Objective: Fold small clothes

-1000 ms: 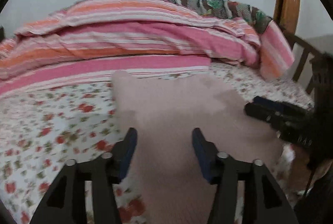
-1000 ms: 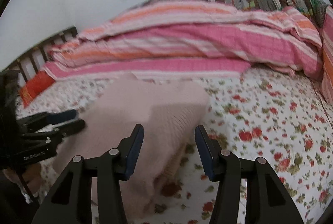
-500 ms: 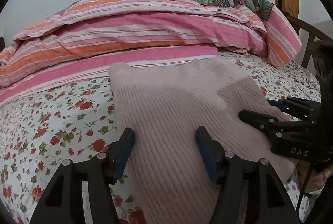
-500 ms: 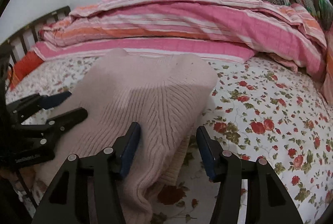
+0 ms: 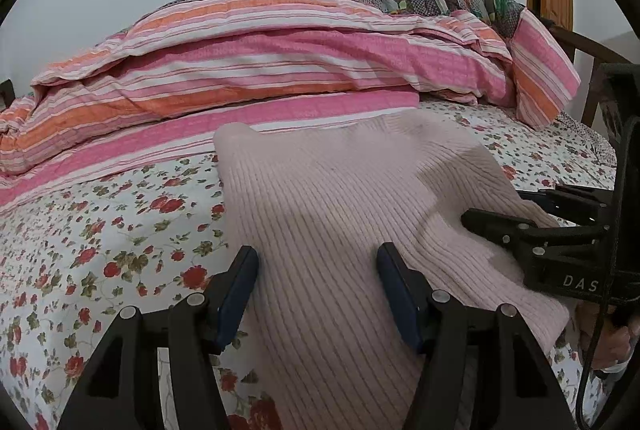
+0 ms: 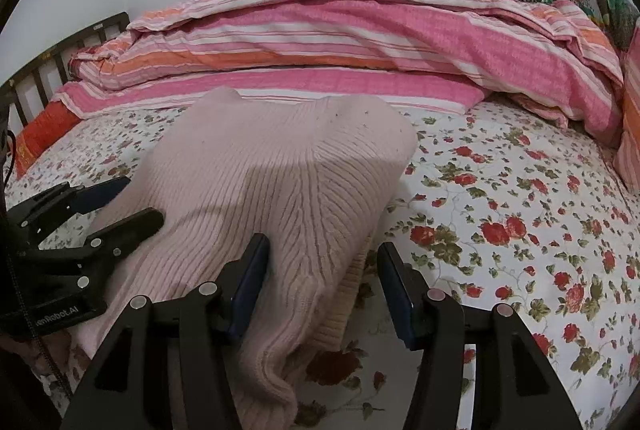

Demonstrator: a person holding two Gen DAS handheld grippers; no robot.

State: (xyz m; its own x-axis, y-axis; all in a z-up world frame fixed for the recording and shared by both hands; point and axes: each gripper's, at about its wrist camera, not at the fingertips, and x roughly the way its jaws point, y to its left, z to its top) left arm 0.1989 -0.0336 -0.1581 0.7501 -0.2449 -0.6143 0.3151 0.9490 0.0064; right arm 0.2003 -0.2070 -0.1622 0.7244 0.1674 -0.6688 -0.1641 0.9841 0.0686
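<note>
Sweater (image 5: 320, 214) lies between both parted, empty claws (image 5: 316, 278) (image 6: 322, 278), striped quilt (image 5: 280, 70) just behind.

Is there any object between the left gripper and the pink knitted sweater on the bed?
Nothing visible stands between them. The left gripper is open directly over the pink sweater, which lies on the floral bedsheet. The right gripper is open over the sweater's other side. The striped quilt lies behind, apart from both.

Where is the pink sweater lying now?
In both wrist views the sweater lies spread on the floral sheet, in front of the striped quilt.
</note>
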